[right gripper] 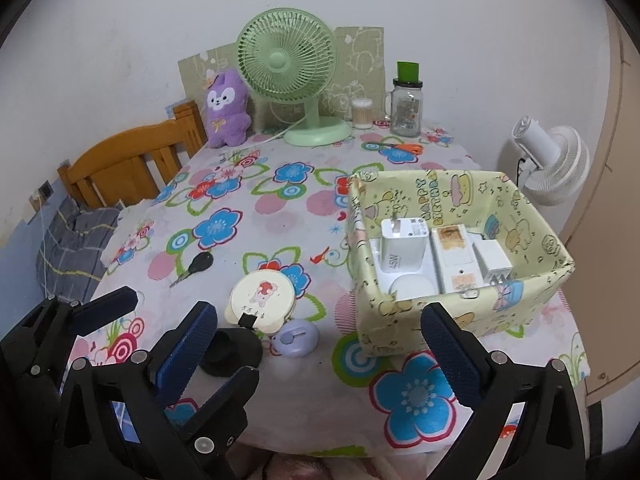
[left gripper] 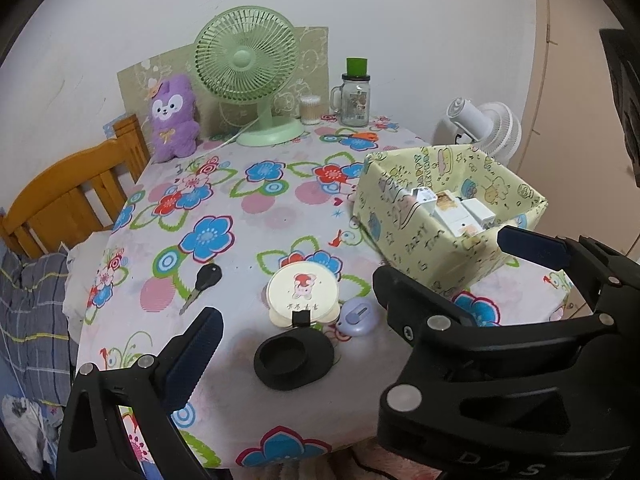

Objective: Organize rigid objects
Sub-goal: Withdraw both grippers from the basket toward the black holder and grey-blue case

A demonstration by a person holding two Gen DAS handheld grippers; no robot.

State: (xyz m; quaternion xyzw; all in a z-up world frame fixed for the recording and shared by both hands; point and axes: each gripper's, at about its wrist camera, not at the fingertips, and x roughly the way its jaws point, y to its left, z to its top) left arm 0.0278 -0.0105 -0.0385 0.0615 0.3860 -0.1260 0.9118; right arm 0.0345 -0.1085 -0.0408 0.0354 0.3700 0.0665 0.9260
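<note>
I am holding both grippers, left (left gripper: 308,316) and right (right gripper: 316,340), over the desk (right gripper: 280,216), jaws released; key (left gripper: 203,285), black disc (left gripper: 294,356) lying loose, chargers (right gripper: 394,250) sitting in box (right gripper: 532,300)

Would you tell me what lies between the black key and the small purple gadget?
The round cream case lies between key and purple gadget; both views show it.

Left black plastic two-finger gripper (left gripper: 304,316): angular moulded arms with triangular cut-outs, round silver rivets at the pivots, dark blue ribbed pads (left gripper: 196,356) on the fingers. Right black plastic two-finger gripper (right gripper: 320,352): same build, blue textured pads (right gripper: 188,356); embossed lettering marks its body in the left wrist view.
</note>
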